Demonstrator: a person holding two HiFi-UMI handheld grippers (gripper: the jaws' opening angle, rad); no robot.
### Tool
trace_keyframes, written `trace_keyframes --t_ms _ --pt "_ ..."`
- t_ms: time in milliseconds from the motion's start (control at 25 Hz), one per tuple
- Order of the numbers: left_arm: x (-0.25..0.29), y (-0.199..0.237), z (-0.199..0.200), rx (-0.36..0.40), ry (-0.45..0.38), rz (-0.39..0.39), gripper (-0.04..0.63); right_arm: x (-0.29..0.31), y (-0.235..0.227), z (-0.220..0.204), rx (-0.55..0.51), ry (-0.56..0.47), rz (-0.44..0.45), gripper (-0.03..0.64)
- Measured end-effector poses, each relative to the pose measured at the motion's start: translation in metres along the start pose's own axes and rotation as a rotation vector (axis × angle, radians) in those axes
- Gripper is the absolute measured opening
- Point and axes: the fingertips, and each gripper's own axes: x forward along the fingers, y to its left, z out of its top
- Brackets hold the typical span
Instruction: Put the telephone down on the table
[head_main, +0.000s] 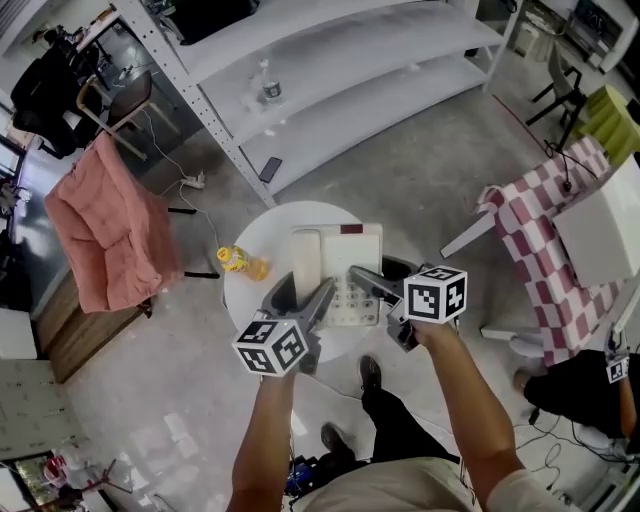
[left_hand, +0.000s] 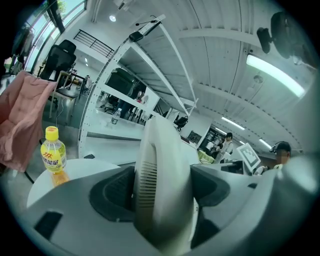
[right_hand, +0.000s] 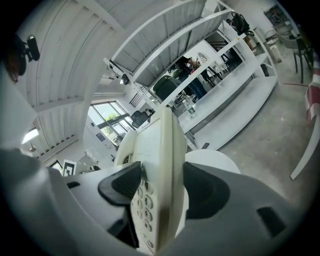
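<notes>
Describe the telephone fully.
The telephone is a cream plastic set: handset cradled along its left, keypad beside it, a dark red strip at the far edge. It sits level over the white table. The left gripper is clamped on its handset side, the right gripper on its keypad side. Contact with the table is unclear.

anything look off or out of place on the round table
Nothing spilled or damaged. The telephone is gripped by the left hand-held gripper and right hand-held gripper. Only oddity: the yellow drink bottle stands upright right at the rim of the round table.
</notes>
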Motion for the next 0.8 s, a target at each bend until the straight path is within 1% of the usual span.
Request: trace_keyframes --t_ms 280,560,800 --pt "0.035 0.025 -0.032 -0.031 0.036 0.009 0.327 0.021 -0.046 -0.018 0.04 0.029 -0.012 0.253" --pt "0.062 0.05 -0.064 -0.05 0.096 0.024 0.327 0.041 -0.085 -0.042 0.096 0.056 -0.024 0.253" --pt "0.087 0.07 -0.091 -0.086 0.134 0.024 0.327 0.056 -0.119 -0.059 0.12 0.077 -0.055 0.255"
